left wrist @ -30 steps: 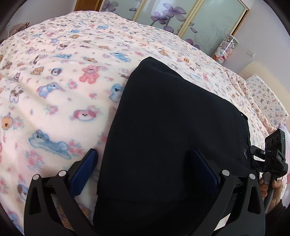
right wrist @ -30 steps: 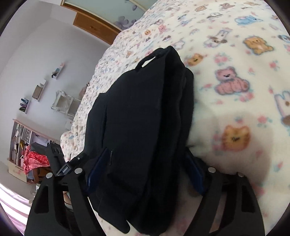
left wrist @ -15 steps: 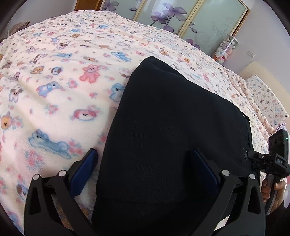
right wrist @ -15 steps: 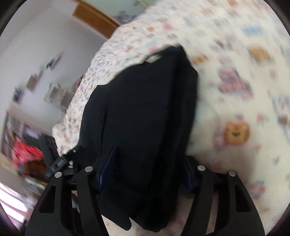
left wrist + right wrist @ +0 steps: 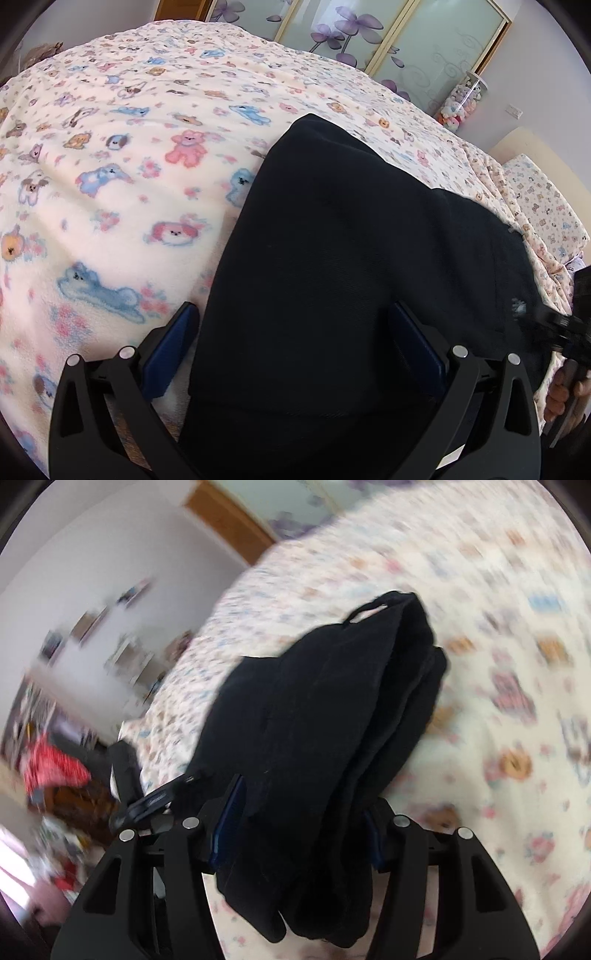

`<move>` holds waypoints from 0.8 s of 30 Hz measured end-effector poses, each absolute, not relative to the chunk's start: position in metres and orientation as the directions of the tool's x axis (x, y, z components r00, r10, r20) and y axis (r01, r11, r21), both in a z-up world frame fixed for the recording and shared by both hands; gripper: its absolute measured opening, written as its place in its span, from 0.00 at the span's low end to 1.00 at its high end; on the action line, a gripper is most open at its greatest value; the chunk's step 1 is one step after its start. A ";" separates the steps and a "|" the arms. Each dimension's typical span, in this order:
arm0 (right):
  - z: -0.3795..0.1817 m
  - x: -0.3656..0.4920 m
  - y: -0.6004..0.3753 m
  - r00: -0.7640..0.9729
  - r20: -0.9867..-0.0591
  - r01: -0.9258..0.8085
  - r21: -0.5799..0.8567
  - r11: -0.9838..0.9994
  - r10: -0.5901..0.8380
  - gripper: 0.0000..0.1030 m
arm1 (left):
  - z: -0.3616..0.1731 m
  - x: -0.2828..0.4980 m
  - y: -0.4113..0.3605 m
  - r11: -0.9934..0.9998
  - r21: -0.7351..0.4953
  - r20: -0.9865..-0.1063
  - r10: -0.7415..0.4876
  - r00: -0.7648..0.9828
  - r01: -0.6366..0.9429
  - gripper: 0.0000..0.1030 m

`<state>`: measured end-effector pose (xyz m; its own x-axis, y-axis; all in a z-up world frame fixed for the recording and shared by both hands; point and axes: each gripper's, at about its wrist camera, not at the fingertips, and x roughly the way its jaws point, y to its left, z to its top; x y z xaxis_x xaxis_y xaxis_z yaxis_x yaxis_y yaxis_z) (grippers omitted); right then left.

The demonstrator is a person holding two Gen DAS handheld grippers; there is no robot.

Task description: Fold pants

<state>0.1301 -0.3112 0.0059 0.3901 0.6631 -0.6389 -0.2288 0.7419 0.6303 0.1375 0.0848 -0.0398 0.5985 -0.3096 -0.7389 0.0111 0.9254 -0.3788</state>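
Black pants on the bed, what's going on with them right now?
A person with a gripper in each hand is folding black pants on a bed with a teddy-bear blanket. The pants are already folded into a thick stack. The left gripper straddles one end, its jaws wide, not pinching. The right gripper has the layered edge between its jaws, which are closing on it.

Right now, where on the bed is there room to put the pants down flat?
The widest bare patch is the teddy-print blanket left of the folded black pants, running up toward the flowered wardrobe doors. The right wrist view shows more bare blanket on the pants' other side. It is crowded toward the pillow, where the right gripper, jaws closing, straddles the stack.
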 end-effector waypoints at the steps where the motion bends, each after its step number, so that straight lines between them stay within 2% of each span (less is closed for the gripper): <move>1: -0.006 0.136 -0.321 0.373 -0.644 -0.174 0.659 0.732 0.668 0.56 | -0.040 0.137 0.085 0.926 -0.378 -0.739 -0.310 0.599 0.013 0.98; 5: -0.032 0.145 -0.345 0.357 -0.574 -0.053 0.775 0.630 0.737 0.58 | -0.041 0.138 0.085 0.925 -0.379 -0.738 -0.312 0.598 0.014 0.98; 8: -0.039 0.147 -0.346 0.370 -0.545 -0.044 0.799 0.600 0.753 0.57 | -0.040 0.138 0.084 0.926 -0.377 -0.739 -0.309 0.599 0.014 0.98; 10: -0.041 0.147 -0.336 0.381 -0.526 -0.086 0.799 0.595 0.761 0.43 | -0.040 0.138 0.085 0.926 -0.377 -0.738 -0.310 0.599 0.014 0.98; 14: -0.031 0.143 -0.331 0.398 -0.524 -0.132 0.779 0.612 0.753 0.35 | -0.036 0.136 0.088 0.918 -0.397 -0.731 -0.330 0.597 0.021 0.98; 17: -0.008 0.137 -0.317 0.414 -0.495 -0.235 0.752 0.615 0.764 0.35 | -0.026 0.138 0.106 0.840 -0.543 -0.676 -0.449 0.584 0.017 0.98; 19: 0.000 0.136 -0.308 0.416 -0.508 -0.269 0.724 0.635 0.755 0.35 | -0.020 0.146 0.116 0.793 -0.609 -0.651 -0.516 0.557 0.022 0.98; 24: -0.012 0.143 -0.311 0.396 -0.528 -0.215 0.742 0.635 0.751 0.35 | -0.002 0.178 0.130 0.804 -0.592 -0.670 -0.535 0.515 0.065 0.98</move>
